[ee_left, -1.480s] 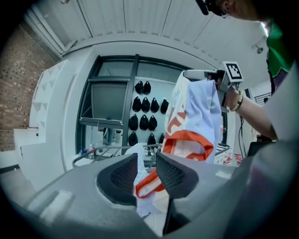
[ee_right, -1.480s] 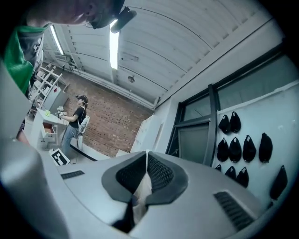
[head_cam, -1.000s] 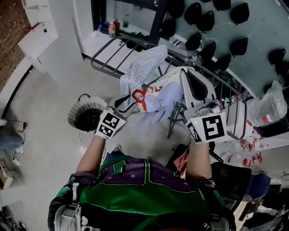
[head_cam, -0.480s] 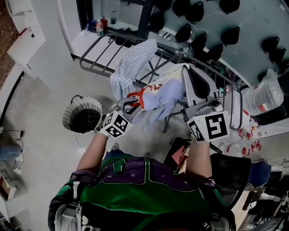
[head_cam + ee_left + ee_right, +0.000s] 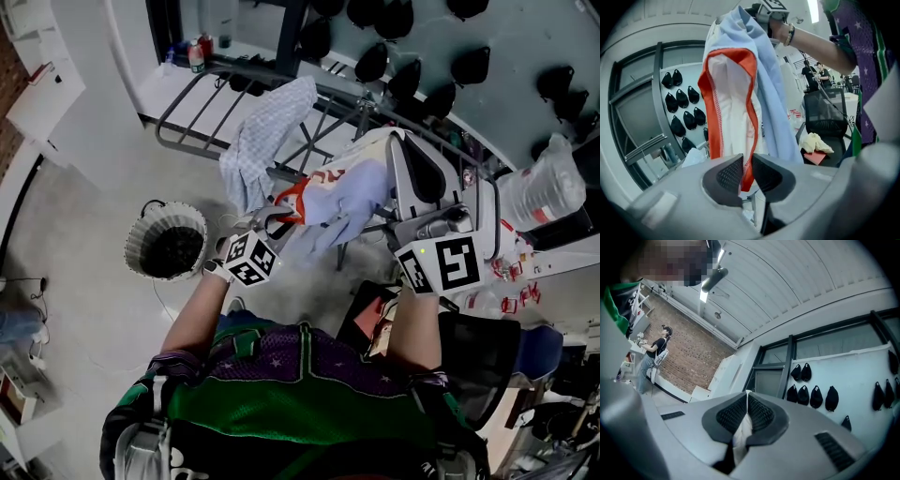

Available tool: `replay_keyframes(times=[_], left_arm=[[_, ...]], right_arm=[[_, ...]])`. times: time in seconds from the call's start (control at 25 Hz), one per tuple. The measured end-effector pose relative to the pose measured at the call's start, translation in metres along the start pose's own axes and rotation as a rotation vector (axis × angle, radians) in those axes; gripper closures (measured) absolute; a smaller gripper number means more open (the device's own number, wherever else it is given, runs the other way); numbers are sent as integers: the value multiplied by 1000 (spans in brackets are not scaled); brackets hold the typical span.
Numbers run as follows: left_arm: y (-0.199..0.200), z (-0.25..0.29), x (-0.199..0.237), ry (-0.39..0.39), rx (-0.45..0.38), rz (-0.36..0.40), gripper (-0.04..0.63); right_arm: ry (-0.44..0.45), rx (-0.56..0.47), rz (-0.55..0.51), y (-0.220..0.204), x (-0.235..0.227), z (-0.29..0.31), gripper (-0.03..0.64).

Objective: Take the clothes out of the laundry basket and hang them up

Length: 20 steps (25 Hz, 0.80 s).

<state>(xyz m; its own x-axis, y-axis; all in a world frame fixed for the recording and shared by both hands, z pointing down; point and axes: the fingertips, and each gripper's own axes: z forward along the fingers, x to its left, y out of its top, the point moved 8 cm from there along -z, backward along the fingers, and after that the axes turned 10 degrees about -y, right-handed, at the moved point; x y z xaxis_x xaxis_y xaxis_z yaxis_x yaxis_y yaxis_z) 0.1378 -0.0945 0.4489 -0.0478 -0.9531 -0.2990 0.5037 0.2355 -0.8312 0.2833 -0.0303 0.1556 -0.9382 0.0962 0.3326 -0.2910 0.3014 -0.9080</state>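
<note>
The pale blue garment (image 5: 352,187) hangs in the air over the drying rack (image 5: 178,97), held between both grippers. The right gripper (image 5: 747,409) is clamped tight on a fold of its white cloth. The left gripper (image 5: 746,172) has just been closing, and its jaws now pinch the orange trim (image 5: 714,117) low down. The job now looks like securing that hem firmly, then drawing the two grips apart so the fabric opens flat before draping it beside the checked cloth (image 5: 267,131). The laundry basket (image 5: 169,246) sits on the floor, off to the left.
</note>
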Motion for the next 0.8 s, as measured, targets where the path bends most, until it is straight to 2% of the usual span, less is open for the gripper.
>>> replay_keyframes(times=[0.08, 0.12, 0.24, 0.4, 0.56, 0.8], left_arm=[[2, -1, 2, 16, -13, -4, 570], [2, -4, 4, 24, -23, -10, 574], [5, -21, 13, 70, -75, -34, 575], [18, -53, 35, 173, -162, -67, 577], [45, -82, 57, 255, -228, -52, 577], [89, -114, 76, 322, -341, -50, 577]], right_arm=[[-13, 6, -1, -2, -5, -1, 607], [-22, 11, -2, -4, -8, -2, 607], [-56, 32, 4, -12, -19, -9, 607], [-110, 67, 46, -28, -42, -23, 607], [-173, 110, 103, -46, -62, -34, 607], [-219, 172, 186, -76, -76, -49, 607]])
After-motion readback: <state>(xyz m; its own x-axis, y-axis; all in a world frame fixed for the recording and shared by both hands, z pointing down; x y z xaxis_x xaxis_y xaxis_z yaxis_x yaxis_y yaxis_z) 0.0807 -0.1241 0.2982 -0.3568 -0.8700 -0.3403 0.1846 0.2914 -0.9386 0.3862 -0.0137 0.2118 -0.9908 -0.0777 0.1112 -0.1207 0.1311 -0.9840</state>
